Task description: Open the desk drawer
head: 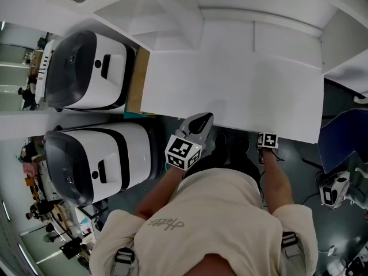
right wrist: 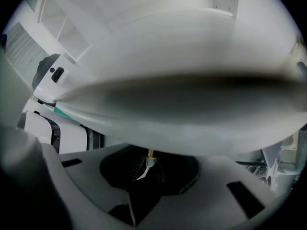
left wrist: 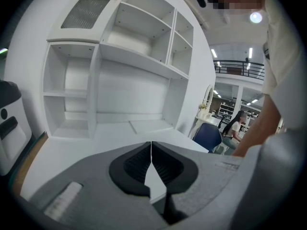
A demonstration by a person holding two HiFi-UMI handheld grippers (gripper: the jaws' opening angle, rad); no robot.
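The white desk (head: 230, 91) fills the middle of the head view, and its drawer is hidden under the top. My left gripper (head: 198, 121) hovers over the desk's front edge. Its jaws are shut with nothing between them, as the left gripper view shows (left wrist: 151, 153). My right gripper is tucked below the front edge, with only its marker cube (head: 268, 140) showing from above. In the right gripper view the blurred underside of the desk edge (right wrist: 182, 95) looms close. The right gripper (right wrist: 148, 163) is shut on a small brass drawer knob (right wrist: 150, 153).
Two white-and-black machines (head: 86, 68) (head: 98, 163) stand left of the desk. A tan panel (head: 138, 79) sits between them and the desk. White shelves (head: 172, 16) rise at the back. A blue chair (head: 339, 137) is at the right, and a person sits beyond it (left wrist: 236, 124).
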